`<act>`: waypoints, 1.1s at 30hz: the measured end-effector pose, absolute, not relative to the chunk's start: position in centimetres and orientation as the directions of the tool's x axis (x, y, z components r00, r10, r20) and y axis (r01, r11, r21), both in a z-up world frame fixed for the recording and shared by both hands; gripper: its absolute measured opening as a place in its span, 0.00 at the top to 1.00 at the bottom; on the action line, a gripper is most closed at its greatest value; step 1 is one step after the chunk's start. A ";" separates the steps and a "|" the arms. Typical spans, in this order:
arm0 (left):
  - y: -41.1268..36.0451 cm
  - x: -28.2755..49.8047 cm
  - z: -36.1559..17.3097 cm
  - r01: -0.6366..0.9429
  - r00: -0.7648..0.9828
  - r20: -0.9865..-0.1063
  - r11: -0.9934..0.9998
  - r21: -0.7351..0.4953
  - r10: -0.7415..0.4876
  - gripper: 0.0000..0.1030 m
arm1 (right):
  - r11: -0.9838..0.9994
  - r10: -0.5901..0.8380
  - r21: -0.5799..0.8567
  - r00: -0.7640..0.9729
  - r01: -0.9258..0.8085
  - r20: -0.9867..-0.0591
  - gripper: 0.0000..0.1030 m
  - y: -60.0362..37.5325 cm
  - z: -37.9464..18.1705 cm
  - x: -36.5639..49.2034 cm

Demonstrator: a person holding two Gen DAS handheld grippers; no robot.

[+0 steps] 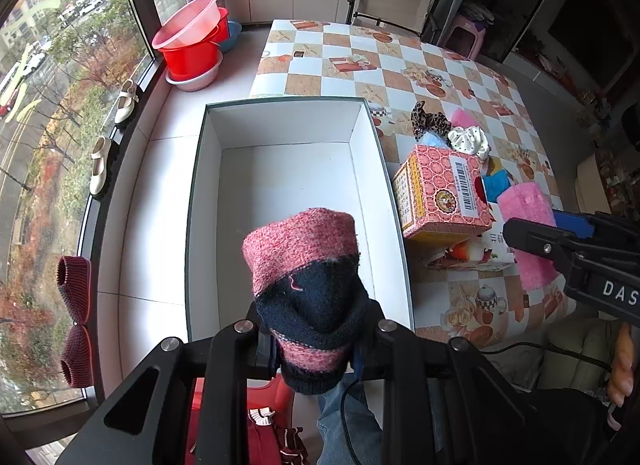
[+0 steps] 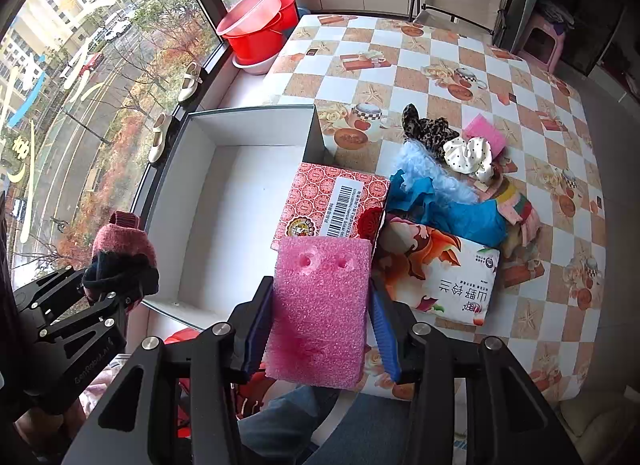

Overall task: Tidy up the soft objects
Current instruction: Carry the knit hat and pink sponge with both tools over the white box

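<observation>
**Both claws loaded beside the white box**

The left claw (image 1: 316, 345) sits at the bottom centre of its own view, clamped tight on a knitted sock (image 1: 308, 277) in pink and navy bands. The sock stands up out of the grip, its pink toe over the near end of the open white box (image 1: 280, 181), which fills the middle of that frame. In the right wrist view the same sock (image 2: 120, 257) shows at the lower left, bunched in that claw beside the box's near corner.

The right claw (image 2: 320, 325) is closed on a pink foam block (image 2: 320, 305), held by its two side edges between the blue pads (image 2: 256, 329) at the bottom centre of its frame. The block has two small dents near its top edge.

Just beyond the block, on the checkered desk (image 2: 440, 65), lie a red patterned carton (image 2: 332, 201) with a barcode label and a floral tissue pack (image 2: 440, 269). Further up and right sits a heap of soft things: blue cloth (image 2: 460, 217), a leopard-print scrunchie (image 2: 424, 129), a white dotted scrunchie (image 2: 468, 153). Red basins (image 2: 256, 33) are stacked at the upper left by the window.
</observation>
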State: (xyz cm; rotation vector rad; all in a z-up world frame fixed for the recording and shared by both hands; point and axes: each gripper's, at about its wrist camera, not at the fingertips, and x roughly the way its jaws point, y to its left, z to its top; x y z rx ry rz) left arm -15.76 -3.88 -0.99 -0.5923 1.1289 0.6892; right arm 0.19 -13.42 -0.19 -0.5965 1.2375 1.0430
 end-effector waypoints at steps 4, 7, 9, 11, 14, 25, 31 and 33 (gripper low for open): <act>-3.5 -16.0 -0.9 -0.759 0.270 -0.944 0.645 -0.086 0.192 0.73 | 0.439 0.311 0.156 -0.013 -0.885 -0.950 0.55 -13.3 -0.2 0.1; -3.3 -16.2 -1.0 -0.765 0.269 -0.944 0.638 -0.089 0.192 0.73 | 0.434 0.309 0.152 -0.012 -0.888 -0.951 0.55 -13.1 0.0 0.1; -3.3 -16.3 -1.2 -0.768 0.270 -0.944 0.634 -0.092 0.190 0.73 | 0.429 0.307 0.148 -0.011 -0.891 -0.952 0.55 -13.0 0.0 0.0; -3.2 -16.4 -1.2 -0.770 0.270 -0.944 0.631 -0.094 0.190 0.73 | 0.422 0.305 0.144 -0.009 -0.895 -0.952 0.55 -12.8 0.0 -0.2; -3.1 -16.6 -1.3 -0.774 0.273 -0.943 0.625 -0.098 0.190 0.73 | 0.415 0.302 0.139 -0.007 -0.899 -0.953 0.55 -12.6 0.1 -0.4; -2.2 -17.5 -2.5 -0.809 0.260 -0.948 0.578 -0.109 0.185 0.73 | 0.383 0.314 0.133 -0.007 -0.914 -0.949 0.55 -11.5 0.7 -0.9; -1.5 -17.8 -4.0 -0.825 0.231 -0.957 0.556 -0.099 0.173 0.73 | 0.357 0.322 0.165 -0.045 -0.919 -0.946 0.55 -10.0 0.8 -1.3; -1.2 -18.0 -4.5 -0.834 0.222 -0.961 0.543 -0.098 0.167 0.74 | 0.338 0.328 0.177 -0.061 -0.924 -0.943 0.55 -9.1 0.8 -1.7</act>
